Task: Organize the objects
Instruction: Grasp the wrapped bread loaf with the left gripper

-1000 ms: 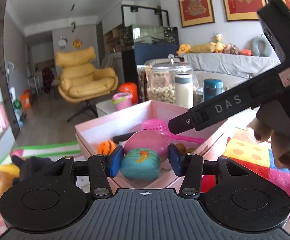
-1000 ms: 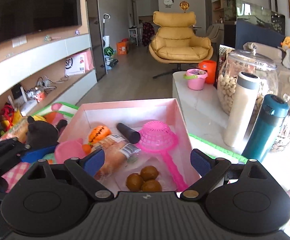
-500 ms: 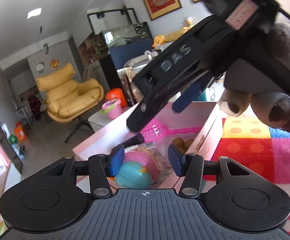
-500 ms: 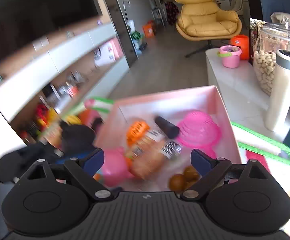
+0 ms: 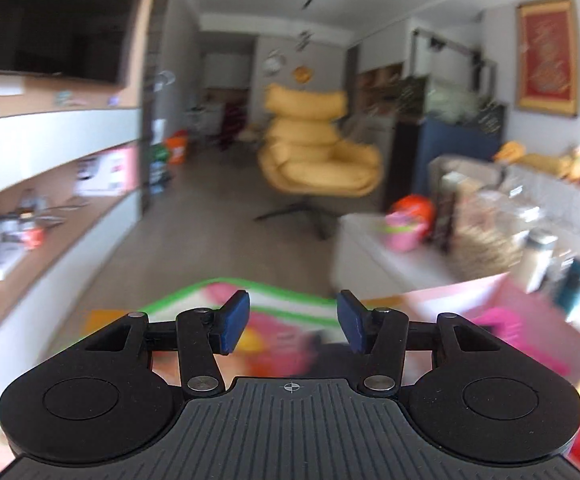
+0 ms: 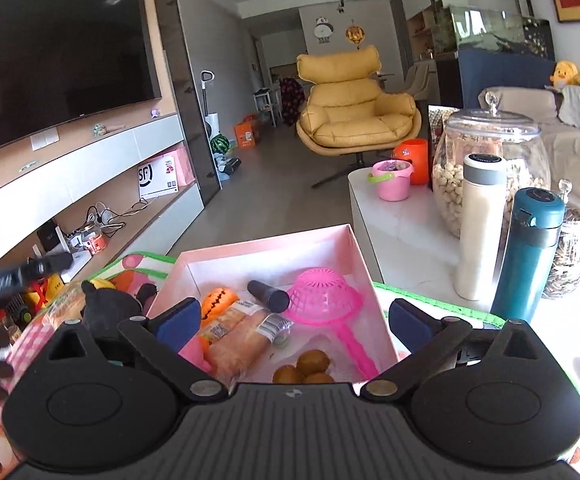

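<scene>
A: What does the right gripper [image 6: 291, 320] show?

B: Its jaws are opening wide with nothing pinched between them; they hang over the near end of the pink box [image 6: 353, 240], which sits on a bright mat beside the white worktop [image 6: 401, 216].

A: And inside the box?

B: A pink strainer [image 6: 323, 296] lies right of centre, its handle running toward the near right corner. A black cylinder [image 6: 268, 294] rests just left of the strainer's bowl, an orange pumpkin toy [image 6: 218, 300] sits at the far left, and a wrapped bread pack [image 6: 242, 336] lies in the middle. Three brown round fruits [image 6: 307, 368] are clustered at the near edge.

A: What stands on the worktop?

B: A white bottle [image 6: 479, 228] and a teal bottle [image 6: 527, 256] stand upright side by side in front of a glass jar [image 6: 489, 140]; a small pink bucket [image 6: 391, 180] sits farther back.

A: The left gripper [image 5: 291, 322]?

B: Its blue pads stand partly apart, holding nothing. Its view is blurred; below it lies the colourful mat [image 5: 226, 284], and the pink box edge shows at the right.

A: Anything left of the box?

B: A black plush toy [image 6: 108, 308] lies just beside it.
</scene>
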### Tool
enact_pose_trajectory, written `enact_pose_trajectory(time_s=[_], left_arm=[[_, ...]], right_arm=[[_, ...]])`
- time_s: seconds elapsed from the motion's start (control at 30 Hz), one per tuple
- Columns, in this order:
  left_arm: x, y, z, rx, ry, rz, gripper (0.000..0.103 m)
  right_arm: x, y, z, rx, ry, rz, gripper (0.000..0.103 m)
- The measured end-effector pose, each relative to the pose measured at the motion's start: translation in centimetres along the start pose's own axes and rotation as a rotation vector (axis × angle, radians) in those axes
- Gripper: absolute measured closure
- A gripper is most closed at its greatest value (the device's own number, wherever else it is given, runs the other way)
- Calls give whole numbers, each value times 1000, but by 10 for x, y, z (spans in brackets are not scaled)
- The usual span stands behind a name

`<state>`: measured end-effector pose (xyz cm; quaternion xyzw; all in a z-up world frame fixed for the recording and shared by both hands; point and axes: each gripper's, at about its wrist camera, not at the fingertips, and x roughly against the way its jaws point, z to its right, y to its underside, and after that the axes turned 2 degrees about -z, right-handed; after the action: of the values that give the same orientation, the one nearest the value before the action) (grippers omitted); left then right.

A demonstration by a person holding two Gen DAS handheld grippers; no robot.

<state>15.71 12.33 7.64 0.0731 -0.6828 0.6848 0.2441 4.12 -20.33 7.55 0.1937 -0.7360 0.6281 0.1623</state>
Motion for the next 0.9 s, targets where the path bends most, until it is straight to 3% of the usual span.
enact_pose_trajectory(time_s=[0.13,0.27,0.33,0.4,0.57,0.63,0.7,0.9], left_arm=[[-27,-6,-44,5,-34,-124,48],[-48,-6,-73,73,98,-253,48],[-58,-1,-73,31,130,-306,46],[-63,1,-67,-40,129,-302,38],[-69,17,-49,-110,57,-307,31],[-67,19,-45,-74,38,-301,33],[-59,21,-43,-13,49,-304,43],[0,45,-24,43,72,-302,48]], right_arm=[[5,24,-14,74,-2,9,0],[6,46,-21,72,-45,-19,0],[2,58,-21,60,-49,-48,0],[-1,58,-22,59,-30,-56,0],[-1,63,-22,59,-45,-56,0],[-5,64,-23,61,-47,-77,0],[-7,63,-23,53,-43,-84,0],[1,61,-25,61,-34,-55,0]])
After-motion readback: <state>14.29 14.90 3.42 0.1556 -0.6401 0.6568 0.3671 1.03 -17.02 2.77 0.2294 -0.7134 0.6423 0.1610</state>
